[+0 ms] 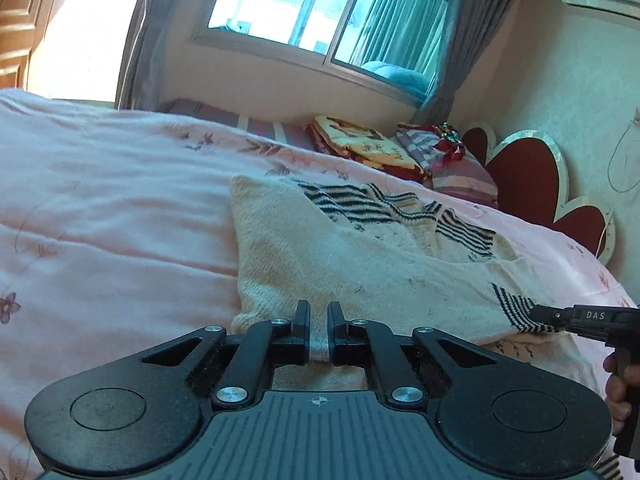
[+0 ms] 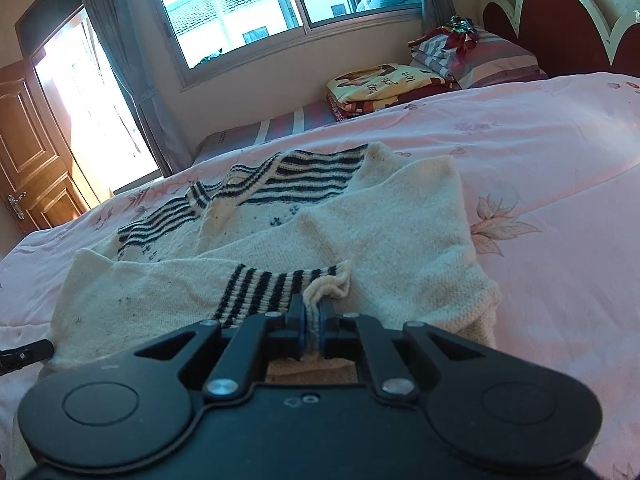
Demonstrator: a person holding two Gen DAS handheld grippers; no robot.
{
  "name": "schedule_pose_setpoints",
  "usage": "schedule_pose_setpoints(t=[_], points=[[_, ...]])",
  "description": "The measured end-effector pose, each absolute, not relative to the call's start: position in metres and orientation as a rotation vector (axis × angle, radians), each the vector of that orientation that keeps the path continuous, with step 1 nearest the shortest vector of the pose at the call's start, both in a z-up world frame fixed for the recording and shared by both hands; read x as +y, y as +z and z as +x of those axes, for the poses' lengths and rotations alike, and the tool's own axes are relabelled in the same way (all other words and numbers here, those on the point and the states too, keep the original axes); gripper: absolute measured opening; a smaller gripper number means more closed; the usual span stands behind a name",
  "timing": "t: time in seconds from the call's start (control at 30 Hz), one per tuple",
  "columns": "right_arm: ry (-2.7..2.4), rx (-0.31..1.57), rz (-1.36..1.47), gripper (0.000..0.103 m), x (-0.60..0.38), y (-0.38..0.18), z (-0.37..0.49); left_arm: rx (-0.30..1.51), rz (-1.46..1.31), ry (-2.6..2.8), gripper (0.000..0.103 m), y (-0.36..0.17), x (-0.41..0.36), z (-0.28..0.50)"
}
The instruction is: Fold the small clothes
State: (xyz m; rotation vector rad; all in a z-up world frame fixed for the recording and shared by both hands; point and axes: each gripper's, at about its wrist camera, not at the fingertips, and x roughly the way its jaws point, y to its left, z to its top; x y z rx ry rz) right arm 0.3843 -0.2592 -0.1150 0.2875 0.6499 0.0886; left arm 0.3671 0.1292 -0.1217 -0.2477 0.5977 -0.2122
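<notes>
Sweater point(image 1: 360, 264) on pink quilt point(image 1: 100, 208) (window point(image 2: 240, 8) behind) — left tongs point(image 1: 319, 316), right tongs point(image 2: 313, 312) both clenched on it.

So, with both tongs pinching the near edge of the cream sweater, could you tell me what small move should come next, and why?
Probably lift both tongs together and carry the near edge toward the striped far end. The left tongs are shut on the plain hem of the sweater, the right tongs on the striped cuff, and the sweater lies partly folded on the pink bedspread.
</notes>
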Motion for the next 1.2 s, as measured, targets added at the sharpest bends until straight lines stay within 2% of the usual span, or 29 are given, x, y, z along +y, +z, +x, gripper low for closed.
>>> schedule_pose_setpoints(t=[0.3,0.43,0.6,0.7,0.8,0.87,1.1,1.2], points=[[0.095,0.653,0.309,0.013,-0.267,-0.114,0.384,0.551,-0.256,-0.067,0.006,-0.119,0.157,0.361],[0.122,0.660,0.336,0.023,-0.268,-0.115,0.383,0.638,-0.239,-0.076,0.006,-0.130,0.158,0.370],[0.163,0.685,0.387,0.022,-0.267,-0.118,0.385,0.652,-0.243,-0.067,0.006,-0.129,0.156,0.370],[0.169,0.689,0.351,0.006,-0.263,-0.117,0.387,0.650,-0.259,-0.067,0.006,-0.125,0.157,0.371],[0.135,0.628,0.299,0.005,-0.263,-0.108,0.382,0.628,-0.262,-0.100,0.006,-0.120,0.157,0.373],[0.112,0.610,0.291,0.005,-0.266,-0.106,0.381,0.679,-0.213,-0.106,0.006,-0.124,0.150,0.381],[0.098,0.672,0.271,0.006,-0.267,-0.120,0.388,0.716,-0.203,-0.087,0.007,-0.126,0.153,0.388],[0.105,0.679,0.272,0.007,-0.269,-0.117,0.388,0.645,-0.273,-0.073,0.007,-0.120,0.161,0.376]])
